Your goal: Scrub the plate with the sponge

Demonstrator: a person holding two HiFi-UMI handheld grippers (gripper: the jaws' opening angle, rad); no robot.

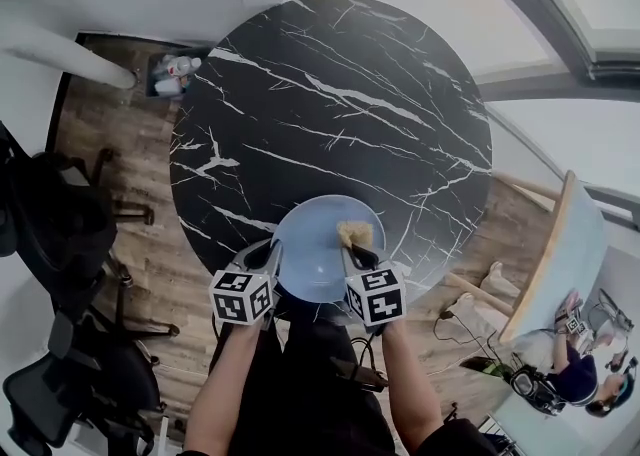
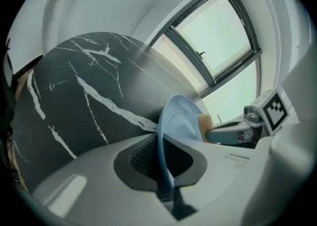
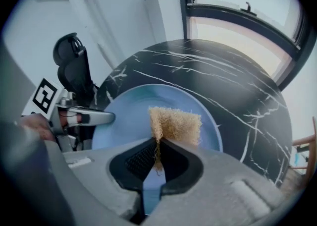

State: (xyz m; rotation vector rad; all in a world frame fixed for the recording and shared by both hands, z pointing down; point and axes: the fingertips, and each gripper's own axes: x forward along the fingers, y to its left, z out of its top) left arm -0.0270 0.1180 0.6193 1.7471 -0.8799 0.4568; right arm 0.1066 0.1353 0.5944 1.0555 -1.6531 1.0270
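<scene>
A light blue plate (image 1: 315,254) is held over the near edge of the round black marble table (image 1: 330,104). My left gripper (image 1: 270,266) is shut on the plate's left rim (image 2: 163,163), which runs edge-on between its jaws. A tan fibrous sponge (image 3: 174,124) is pinched in my right gripper (image 3: 157,146), which is shut on its lower edge. The sponge (image 1: 354,234) lies against the right part of the plate's (image 3: 129,116) face. From the left gripper view the sponge (image 2: 204,122) shows just beyond the plate, with the right gripper (image 2: 233,132) behind it.
Black office chairs (image 1: 60,234) stand left of the table on the wood floor. A bin with bottles (image 1: 172,74) sits at the table's far left. A pale board and a seated person (image 1: 575,364) are at the right. Windows (image 2: 218,36) rise beyond the table.
</scene>
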